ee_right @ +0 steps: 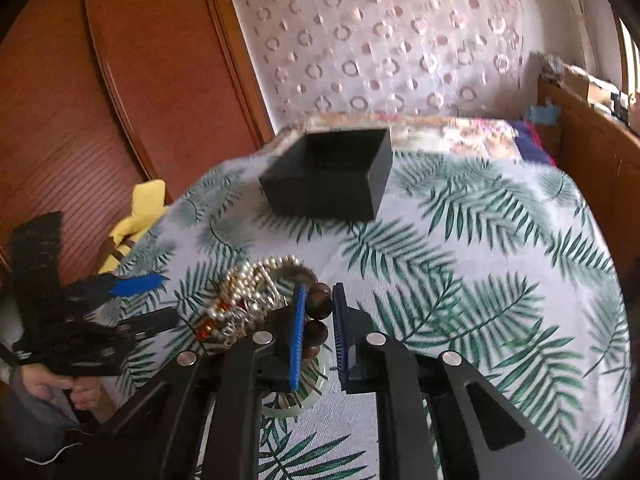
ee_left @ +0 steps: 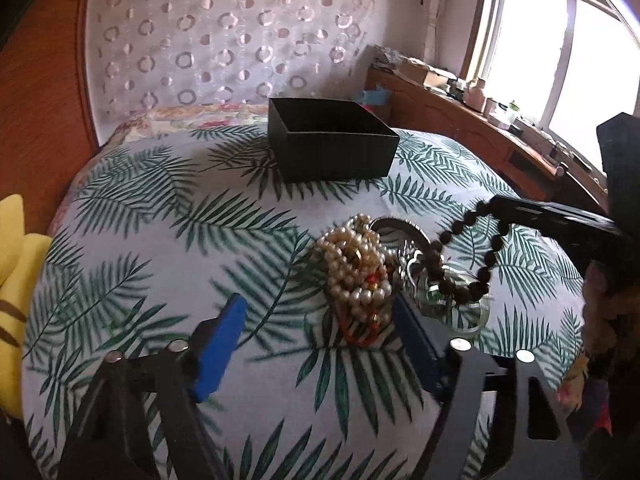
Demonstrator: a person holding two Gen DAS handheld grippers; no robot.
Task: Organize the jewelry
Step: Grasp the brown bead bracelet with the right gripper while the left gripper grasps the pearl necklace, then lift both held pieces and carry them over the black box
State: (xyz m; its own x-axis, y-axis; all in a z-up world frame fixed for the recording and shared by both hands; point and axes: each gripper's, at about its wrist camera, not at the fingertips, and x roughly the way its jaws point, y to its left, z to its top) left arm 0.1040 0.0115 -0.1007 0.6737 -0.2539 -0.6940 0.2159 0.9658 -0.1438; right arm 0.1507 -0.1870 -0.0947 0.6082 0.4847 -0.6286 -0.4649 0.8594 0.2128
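Note:
A pile of jewelry lies on the leaf-print cloth: a pearl necklace (ee_left: 358,270) with red and gold bits, a silver bangle (ee_left: 404,228) and a pale green bangle (ee_left: 468,316). An open black box (ee_left: 332,138) stands behind it and also shows in the right wrist view (ee_right: 328,172). My right gripper (ee_right: 318,308) is shut on a dark wooden bead bracelet (ee_right: 318,306), which hangs lifted above the pile (ee_left: 464,256). My left gripper (ee_left: 320,316) is open, its fingers on either side of the pearl necklace's near end.
The cloth (ee_left: 160,220) covers a rounded surface. A yellow plush toy (ee_left: 16,248) lies at the left edge. A wooden wardrobe (ee_right: 100,100) stands left, and a cluttered wooden desk (ee_left: 480,120) under a window stands right. A patterned curtain hangs behind.

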